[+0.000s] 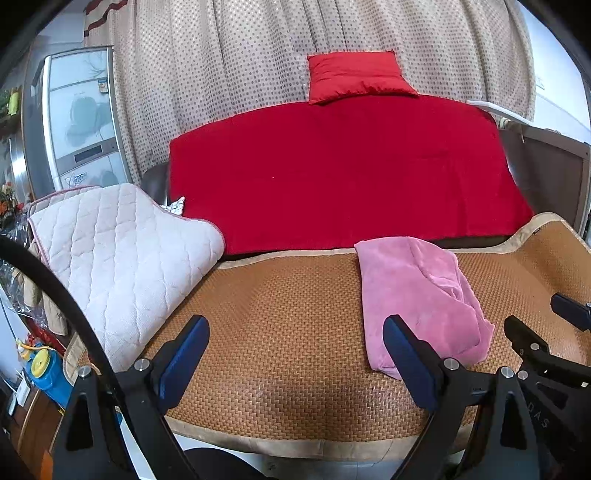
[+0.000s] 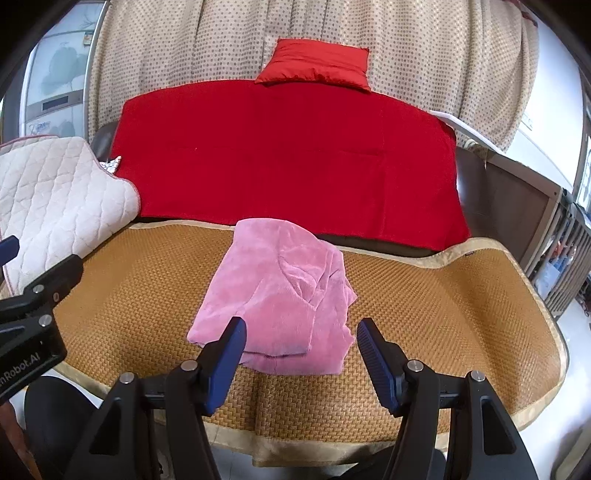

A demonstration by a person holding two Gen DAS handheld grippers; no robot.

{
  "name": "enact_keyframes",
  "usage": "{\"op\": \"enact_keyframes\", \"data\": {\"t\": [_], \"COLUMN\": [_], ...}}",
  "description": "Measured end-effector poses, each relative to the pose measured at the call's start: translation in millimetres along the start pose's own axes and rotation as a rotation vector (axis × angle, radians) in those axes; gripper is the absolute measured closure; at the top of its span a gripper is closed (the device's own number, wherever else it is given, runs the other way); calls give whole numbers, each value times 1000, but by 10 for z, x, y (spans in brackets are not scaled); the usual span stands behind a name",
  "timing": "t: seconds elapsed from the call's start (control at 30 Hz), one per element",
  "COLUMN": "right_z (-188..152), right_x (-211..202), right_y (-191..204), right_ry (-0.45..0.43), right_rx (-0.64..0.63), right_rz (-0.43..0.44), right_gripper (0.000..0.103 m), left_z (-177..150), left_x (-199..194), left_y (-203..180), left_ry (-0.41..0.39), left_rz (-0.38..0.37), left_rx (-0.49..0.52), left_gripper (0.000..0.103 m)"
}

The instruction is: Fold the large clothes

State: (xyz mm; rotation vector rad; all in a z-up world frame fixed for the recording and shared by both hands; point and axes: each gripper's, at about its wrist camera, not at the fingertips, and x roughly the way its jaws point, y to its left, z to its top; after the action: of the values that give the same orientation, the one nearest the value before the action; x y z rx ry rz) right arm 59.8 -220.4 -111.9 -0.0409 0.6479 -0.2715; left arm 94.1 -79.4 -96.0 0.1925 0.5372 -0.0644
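A pink fleece garment (image 2: 280, 295), loosely folded into a rumpled bundle, lies on a woven orange-brown rattan mat (image 2: 443, 314) with a beige cloth border, near the mat's front edge. In the right wrist view it sits straight ahead of the right hand-held gripper (image 2: 301, 354), whose blue-padded fingers (image 2: 229, 362) stand apart with nothing between them, hovering short of the cloth's near hem. The left wrist view puts the garment (image 1: 413, 295) off to the right; the left hand-held gripper (image 1: 295, 358) is likewise spread and empty, over bare mat (image 1: 277, 314). Each view catches the other tool at its edge.

Behind the mat lies a flat red blanket (image 2: 288, 158) with a small red cushion (image 2: 317, 64) at its far end against a dotted beige curtain (image 2: 332, 29). A folded white quilted pad (image 1: 122, 258) rests at the mat's left. Only the left view shows a silver-framed refrigerator (image 1: 77, 118) fully and a blue-and-yellow toy (image 1: 44, 365); only the right shows a barred wooden railing (image 2: 565, 258).
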Motion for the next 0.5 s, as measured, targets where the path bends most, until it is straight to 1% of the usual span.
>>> {"op": "enact_keyframes", "data": {"t": [0.17, 0.5], "right_z": [75, 125], "right_x": [25, 119], "right_y": [-14, -82], "right_ry": [-19, -19], "right_rx": [4, 7], "right_rz": [8, 11], "right_gripper": [36, 36], "left_z": [35, 123], "left_x": [24, 86], "left_y": [-55, -110], "left_ry": [-4, -3], "left_rz": [4, 2], "left_rx": [15, 14], "left_gripper": [8, 8]}}
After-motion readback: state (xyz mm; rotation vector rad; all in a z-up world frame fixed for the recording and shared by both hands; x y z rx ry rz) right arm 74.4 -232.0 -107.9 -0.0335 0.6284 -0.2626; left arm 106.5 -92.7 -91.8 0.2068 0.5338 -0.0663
